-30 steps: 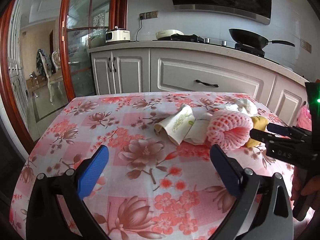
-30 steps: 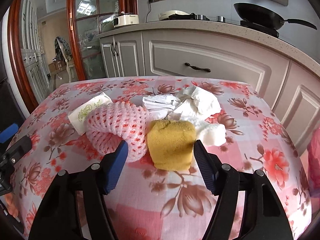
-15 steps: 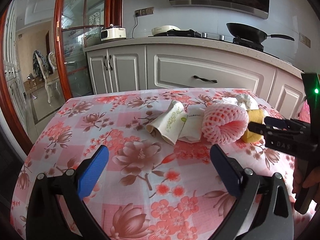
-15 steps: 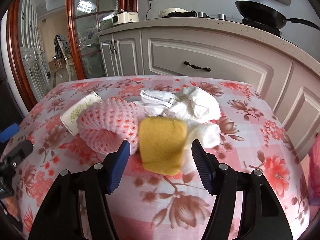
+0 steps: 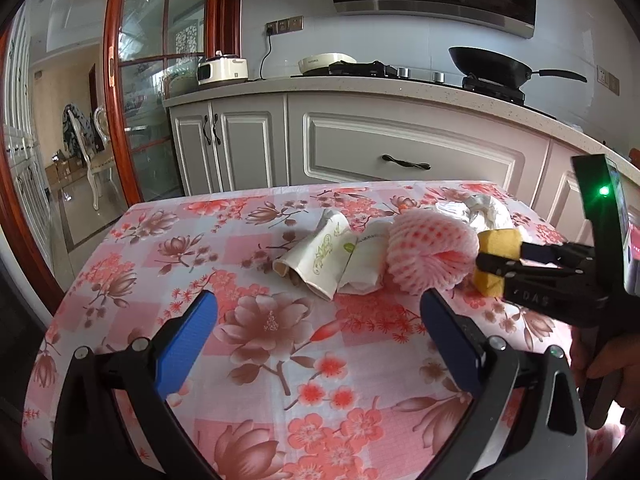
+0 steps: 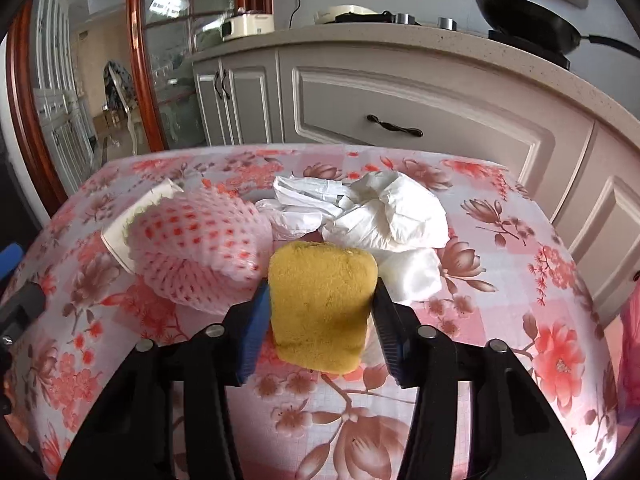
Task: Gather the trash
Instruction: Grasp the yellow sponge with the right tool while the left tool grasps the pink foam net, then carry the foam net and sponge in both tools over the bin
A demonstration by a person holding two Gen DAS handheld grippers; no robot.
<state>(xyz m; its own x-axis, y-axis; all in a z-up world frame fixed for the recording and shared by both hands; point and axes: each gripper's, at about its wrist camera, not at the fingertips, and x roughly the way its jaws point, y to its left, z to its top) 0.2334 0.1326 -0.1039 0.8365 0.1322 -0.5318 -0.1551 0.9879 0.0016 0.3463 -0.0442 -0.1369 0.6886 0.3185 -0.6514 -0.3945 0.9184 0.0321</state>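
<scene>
A yellow sponge [image 6: 322, 308] lies on the flowered tablecloth [image 6: 520, 320]. My right gripper [image 6: 320, 286] is closing on it, and both blue pads touch its sides. From the left wrist view the right gripper [image 5: 500, 254] clasps the sponge [image 5: 494, 240] at the right. A pink foam fruit net [image 6: 196, 248] rests against the sponge's left side. Crumpled white wrappers [image 6: 384, 212] lie just behind it. A flattened paper cup [image 5: 320, 256] lies left of the net [image 5: 430, 252]. My left gripper [image 5: 319, 300] hovers open over bare cloth in front of the cup.
Grey kitchen cabinets [image 5: 400, 160] and a counter with a black pan [image 5: 488, 66] stand close behind the table. A wood-framed glass door [image 5: 152, 100] is at the left. A person's hand [image 5: 608, 364] holds the right gripper's handle. Something pink [image 6: 630, 340] hangs at the right table edge.
The right gripper slid forward around the yellow sponge and its jaws narrowed from wide apart until the pads met the sponge's sides. The left gripper stayed open and nearly still.
</scene>
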